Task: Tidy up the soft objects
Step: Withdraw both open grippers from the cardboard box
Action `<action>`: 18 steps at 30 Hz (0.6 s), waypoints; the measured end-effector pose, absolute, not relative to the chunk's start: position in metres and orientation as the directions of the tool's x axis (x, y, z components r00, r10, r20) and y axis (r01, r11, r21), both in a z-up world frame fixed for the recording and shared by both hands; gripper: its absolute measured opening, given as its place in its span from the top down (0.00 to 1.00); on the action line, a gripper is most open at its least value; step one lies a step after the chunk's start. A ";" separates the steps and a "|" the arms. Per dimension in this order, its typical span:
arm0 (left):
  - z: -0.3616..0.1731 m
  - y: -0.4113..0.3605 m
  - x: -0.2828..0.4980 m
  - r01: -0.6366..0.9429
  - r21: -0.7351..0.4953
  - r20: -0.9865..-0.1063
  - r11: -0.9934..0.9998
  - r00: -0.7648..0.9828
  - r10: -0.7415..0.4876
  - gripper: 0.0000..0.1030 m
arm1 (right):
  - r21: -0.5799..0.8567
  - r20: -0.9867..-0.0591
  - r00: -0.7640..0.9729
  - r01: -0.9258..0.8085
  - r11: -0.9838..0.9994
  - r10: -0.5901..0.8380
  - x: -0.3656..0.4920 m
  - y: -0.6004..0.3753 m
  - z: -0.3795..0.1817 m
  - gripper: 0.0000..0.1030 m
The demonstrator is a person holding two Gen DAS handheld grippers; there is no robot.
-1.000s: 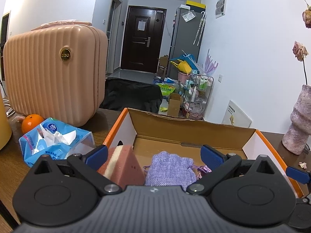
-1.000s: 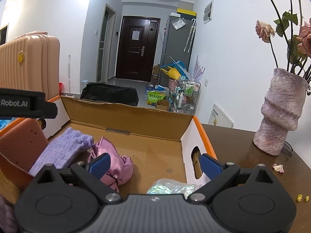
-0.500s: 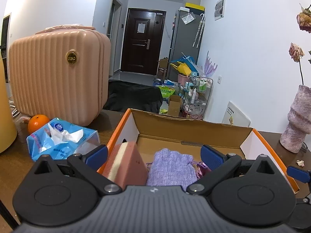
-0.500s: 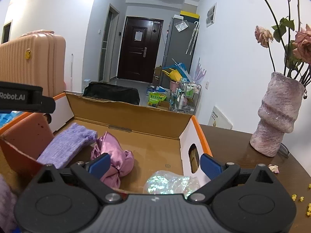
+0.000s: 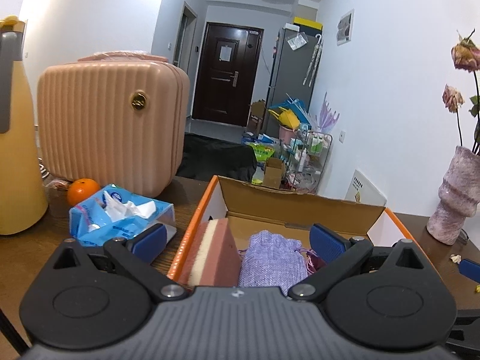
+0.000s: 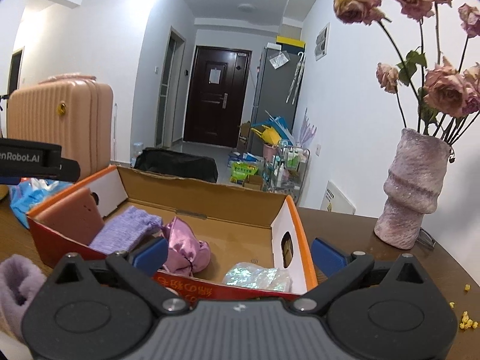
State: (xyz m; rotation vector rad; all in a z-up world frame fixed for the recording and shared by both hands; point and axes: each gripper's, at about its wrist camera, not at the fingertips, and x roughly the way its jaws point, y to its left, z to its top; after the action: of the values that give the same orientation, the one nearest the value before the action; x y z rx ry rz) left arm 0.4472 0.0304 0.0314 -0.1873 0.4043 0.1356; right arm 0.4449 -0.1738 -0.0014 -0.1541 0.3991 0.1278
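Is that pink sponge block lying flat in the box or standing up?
Standing on edge: the sponge block leans against the box wall.

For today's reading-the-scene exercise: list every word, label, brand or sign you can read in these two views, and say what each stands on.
"enRobot.AI", first letters cut off by the frame edge: on the black bar of the left gripper.
Yellow characters on the box's red front wall: partly hidden, not readable.
Print on the blue tissue pack: too small.
Gold badge on the pink suitcase: blurred.
Paper on the dark door: unreadable.
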 end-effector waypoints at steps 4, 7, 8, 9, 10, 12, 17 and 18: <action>0.037 0.034 0.435 -0.178 -0.162 -0.389 0.971 0.916 0.103 0.00 | -0.117 -0.381 0.919 -0.156 0.981 0.101 0.433 -0.177 0.002 0.00; 0.039 0.036 0.426 -0.182 -0.162 -0.384 0.970 0.917 0.108 0.00 | -0.110 -0.368 0.924 -0.153 0.982 0.103 0.423 -0.180 0.005 0.00; 0.039 0.037 0.423 -0.183 -0.160 -0.384 0.970 0.917 0.110 0.00 | -0.107 -0.365 0.925 -0.153 0.982 0.104 0.419 -0.181 0.005 0.00; 0.039 0.038 0.421 -0.183 -0.160 -0.383 0.970 0.917 0.110 0.00 | -0.104 -0.362 0.926 -0.152 0.983 0.105 0.416 -0.182 0.006 0.00; 0.039 0.039 0.418 -0.184 -0.160 -0.383 0.970 0.917 0.111 0.00 | -0.102 -0.359 0.927 -0.151 0.983 0.106 0.412 -0.184 0.006 0.00; 0.040 0.042 0.413 -0.185 -0.159 -0.381 0.970 0.918 0.113 0.00 | -0.097 -0.354 0.929 -0.150 0.984 0.107 0.406 -0.187 0.006 0.00; 0.040 0.045 0.400 -0.188 -0.153 -0.375 0.970 0.919 0.119 0.00 | -0.088 -0.345 0.932 -0.148 0.985 0.109 0.390 -0.192 0.006 0.00; 0.040 0.046 0.397 -0.190 -0.151 -0.374 0.970 0.919 0.121 0.00 | -0.088 -0.345 0.932 -0.148 0.985 0.110 0.387 -0.193 0.005 0.00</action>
State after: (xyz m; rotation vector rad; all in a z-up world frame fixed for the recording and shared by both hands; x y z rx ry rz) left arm 0.3966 0.0463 0.0399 -0.1870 0.3717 0.1606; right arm 0.3867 -0.1926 0.0053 -0.1132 0.3464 0.1322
